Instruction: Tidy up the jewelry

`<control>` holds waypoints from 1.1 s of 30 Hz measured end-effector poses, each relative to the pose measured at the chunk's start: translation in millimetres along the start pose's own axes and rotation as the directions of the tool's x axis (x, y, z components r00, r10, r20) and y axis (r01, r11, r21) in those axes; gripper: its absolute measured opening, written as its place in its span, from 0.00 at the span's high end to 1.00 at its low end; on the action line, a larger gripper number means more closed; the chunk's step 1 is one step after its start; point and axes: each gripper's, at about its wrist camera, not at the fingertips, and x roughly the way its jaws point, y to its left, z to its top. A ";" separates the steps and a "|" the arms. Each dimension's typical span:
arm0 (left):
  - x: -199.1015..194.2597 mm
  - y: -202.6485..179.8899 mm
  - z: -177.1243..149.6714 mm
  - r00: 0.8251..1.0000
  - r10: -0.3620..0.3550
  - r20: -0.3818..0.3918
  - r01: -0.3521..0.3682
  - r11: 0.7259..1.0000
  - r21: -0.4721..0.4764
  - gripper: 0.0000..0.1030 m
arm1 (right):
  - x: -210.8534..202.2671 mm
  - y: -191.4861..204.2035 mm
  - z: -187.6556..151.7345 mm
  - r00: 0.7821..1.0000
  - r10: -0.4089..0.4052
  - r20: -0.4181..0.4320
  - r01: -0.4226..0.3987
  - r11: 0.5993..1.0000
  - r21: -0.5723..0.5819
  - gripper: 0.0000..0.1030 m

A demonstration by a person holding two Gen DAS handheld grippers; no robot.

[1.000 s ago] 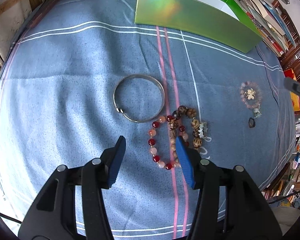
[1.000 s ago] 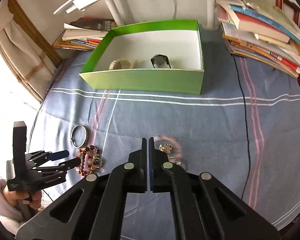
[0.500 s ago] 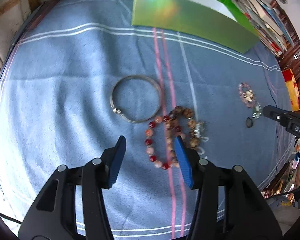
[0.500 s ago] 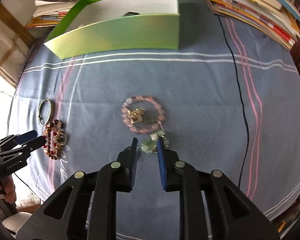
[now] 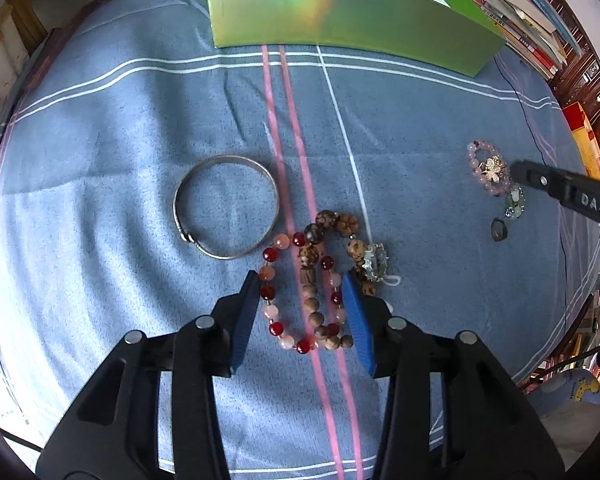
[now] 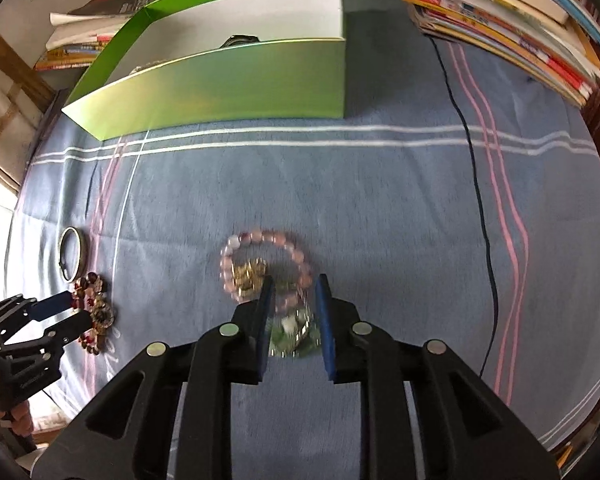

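Note:
On the blue striped cloth lie a silver bangle (image 5: 226, 208) and, beside it, a red-and-pink bead bracelet (image 5: 269, 292) tangled with a brown wooden bead bracelet (image 5: 312, 256). My left gripper (image 5: 299, 277) points down over this bead pile. Its jaws are closing with the beads between the blue pads, and a small gap still shows. Further right lies a pink bead bracelet (image 6: 260, 238) with a gold charm and a green pendant (image 6: 290, 332). My right gripper (image 6: 295, 280) stands open astride the pink bracelet's near edge and the pendant, gripping nothing.
A green open box (image 6: 220, 84) stands at the far side, with a dark item (image 6: 240, 40) inside. Stacks of books (image 6: 520, 20) line the back and right. A black cable (image 6: 476, 184) crosses the cloth on the right. A small dark ring (image 5: 499, 231) lies near the pendant.
My right gripper went from shut to open and came down over the pink bracelet. My left gripper's jaws narrowed and now straddle the bead pile.

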 end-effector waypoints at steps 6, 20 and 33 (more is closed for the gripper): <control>4.9 -10.4 8.6 0.999 0.034 0.012 -0.035 0.999 0.028 0.58 | 17.4 15.2 8.0 0.999 -0.054 0.001 0.054 0.993 -0.101 0.78; -32.4 1.9 22.1 0.993 -0.020 0.118 0.024 0.999 -0.027 0.92 | -34.6 26.2 -0.1 0.994 0.067 0.085 -0.058 0.992 -0.112 0.92; -102.8 -22.7 20.7 0.964 -0.084 0.250 0.070 0.995 0.064 0.92 | -104.7 29.4 7.3 0.963 0.150 0.222 -0.126 0.985 -0.120 0.92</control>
